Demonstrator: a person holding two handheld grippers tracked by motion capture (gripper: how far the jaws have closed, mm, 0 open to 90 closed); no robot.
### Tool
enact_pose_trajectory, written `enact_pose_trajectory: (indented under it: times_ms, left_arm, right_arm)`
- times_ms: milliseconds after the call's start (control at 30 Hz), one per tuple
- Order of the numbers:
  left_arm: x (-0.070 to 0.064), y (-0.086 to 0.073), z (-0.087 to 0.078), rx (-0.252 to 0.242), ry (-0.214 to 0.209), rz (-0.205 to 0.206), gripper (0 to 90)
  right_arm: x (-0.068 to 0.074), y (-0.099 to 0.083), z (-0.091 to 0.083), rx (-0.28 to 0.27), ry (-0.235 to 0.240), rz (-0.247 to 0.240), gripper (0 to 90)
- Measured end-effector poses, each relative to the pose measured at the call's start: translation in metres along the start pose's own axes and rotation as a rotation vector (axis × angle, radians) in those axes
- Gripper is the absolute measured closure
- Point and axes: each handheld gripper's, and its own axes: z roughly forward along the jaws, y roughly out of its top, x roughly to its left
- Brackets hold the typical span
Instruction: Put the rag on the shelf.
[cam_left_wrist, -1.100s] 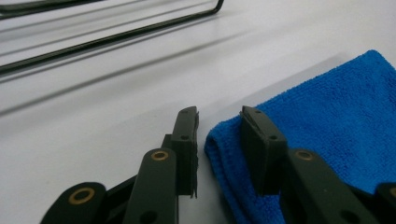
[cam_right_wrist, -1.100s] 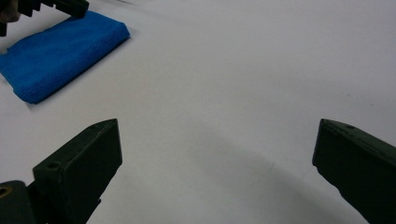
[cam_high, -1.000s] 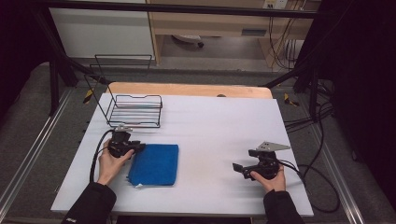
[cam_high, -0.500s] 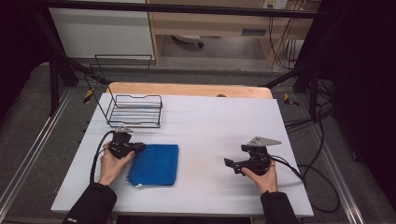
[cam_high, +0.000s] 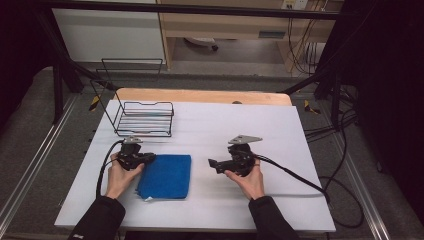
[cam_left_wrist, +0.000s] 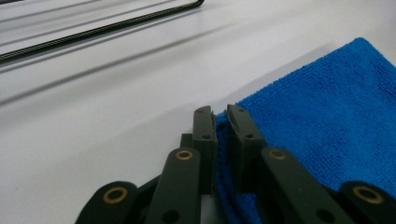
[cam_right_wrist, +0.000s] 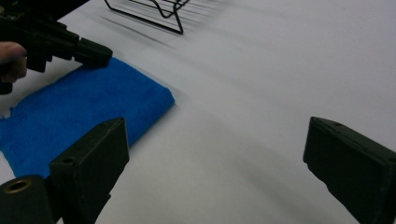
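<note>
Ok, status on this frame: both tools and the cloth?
Left tool shut on folded blue microfibre cloth's corner. Right tool open, short of the cloth. Black wire basket well clear behind.

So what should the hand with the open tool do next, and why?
Probably slide the right tool leftward to the cloth's near free edge and close on it. The left tool is shut on the cloth's corner, while the right one is open wide over bare table, pointing at the cloth but apart from it. Two grips would let the cloth be lifted or folded.
</note>
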Motion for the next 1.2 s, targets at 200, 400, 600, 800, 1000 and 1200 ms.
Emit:
enact_pose_trajectory:
  times_ms: [200, 400, 600, 800, 1000, 1200]
  left_arm:
    - [0.000, -0.001, 0.000, -0.006, -0.001, -0.003, 82.2]
    - [0.001, -0.001, 0.000, -0.007, -0.008, 0.003, 82.2]
    - [0.001, -0.001, 0.000, -0.009, -0.008, 0.005, 82.1]
    - [0.002, -0.002, 0.000, -0.013, -0.013, 0.004, 82.0]
    - [0.002, -0.002, 0.000, -0.013, -0.018, 0.006, 82.0]
    - [0.003, -0.002, 0.000, -0.015, -0.022, 0.004, 82.0]
  right_arm:
    - [0.022, 0.019, 0.040, 0.015, 0.016, -0.005, 13.5]
    - [0.036, 0.023, 0.070, 0.050, 0.013, -0.014, 22.6]
    - [0.045, 0.023, 0.089, 0.069, 0.008, -0.026, 35.9]
    - [0.046, 0.021, 0.096, 0.110, 0.004, -0.022, 53.3]
    - [0.044, 0.019, 0.099, 0.140, 0.007, -0.004, 66.2]
    - [0.042, 0.019, 0.101, 0.168, 0.011, 0.016, 73.4]
